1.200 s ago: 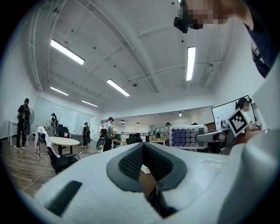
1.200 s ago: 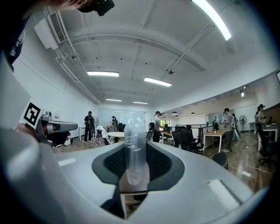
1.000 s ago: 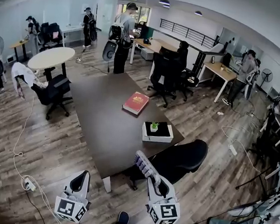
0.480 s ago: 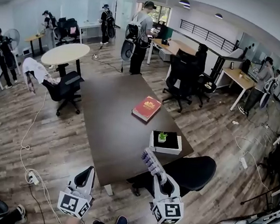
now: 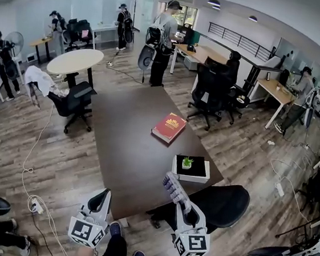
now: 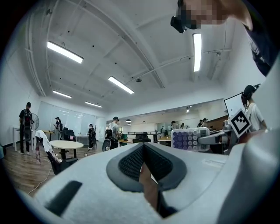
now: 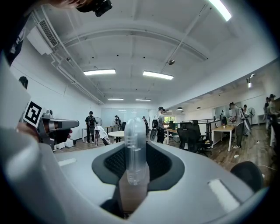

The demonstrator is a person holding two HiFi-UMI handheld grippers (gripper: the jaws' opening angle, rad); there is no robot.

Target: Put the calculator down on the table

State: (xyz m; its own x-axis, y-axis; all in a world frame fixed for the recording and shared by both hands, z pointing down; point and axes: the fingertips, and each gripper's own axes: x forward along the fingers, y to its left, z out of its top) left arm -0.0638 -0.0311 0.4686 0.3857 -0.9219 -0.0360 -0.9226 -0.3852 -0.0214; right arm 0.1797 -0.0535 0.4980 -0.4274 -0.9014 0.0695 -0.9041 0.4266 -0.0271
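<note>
An open office with wood flooring surrounds a dark table (image 5: 129, 144) at mid-frame, which bears a red book (image 5: 169, 127) and a box (image 5: 191, 169) topped by a small plant. At lower right, the right gripper (image 5: 184, 209) is clamped on the calculator (image 5: 174, 188), held in the air by the table's near edge. At lower left, the left gripper (image 5: 99, 200) has its jaws together on nothing.

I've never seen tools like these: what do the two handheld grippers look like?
The left gripper and the right gripper are alike: smooth white shells, dark grey ribbed pads lining the jaws, and at the back a cube with black-and-white square markers.
</note>
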